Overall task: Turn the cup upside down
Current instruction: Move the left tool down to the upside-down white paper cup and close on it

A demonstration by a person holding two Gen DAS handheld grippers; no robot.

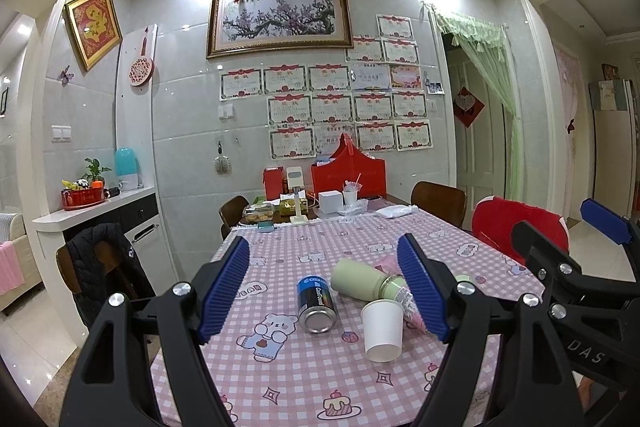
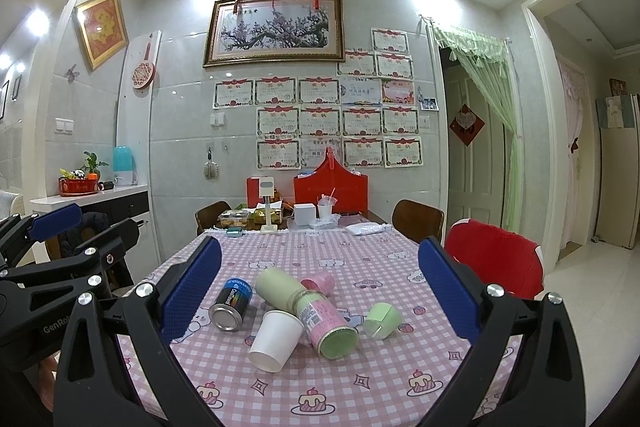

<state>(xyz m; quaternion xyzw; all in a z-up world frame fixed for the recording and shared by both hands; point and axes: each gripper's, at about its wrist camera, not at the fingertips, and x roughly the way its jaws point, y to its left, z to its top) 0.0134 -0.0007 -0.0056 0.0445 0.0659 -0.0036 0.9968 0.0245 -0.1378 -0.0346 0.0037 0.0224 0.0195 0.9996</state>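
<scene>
A white paper cup (image 1: 382, 330) lies on its side on the pink checked tablecloth, its flat base toward me; it also shows in the right wrist view (image 2: 276, 340). It leans against a pale green bottle (image 2: 282, 289) and a pink-and-green bottle (image 2: 328, 325). My left gripper (image 1: 324, 291) is open and empty, held above the near table edge with the cup just inside its right finger. My right gripper (image 2: 320, 291) is open and empty, with the cup low between its fingers. Each gripper shows at the edge of the other's view.
A dark can (image 2: 231, 303) lies left of the cup. A small green cap (image 2: 382, 315) lies to the right. Boxes, a red bag (image 2: 330, 187) and clutter stand at the table's far end. Chairs flank the table; a red one (image 2: 496, 259) is at the right.
</scene>
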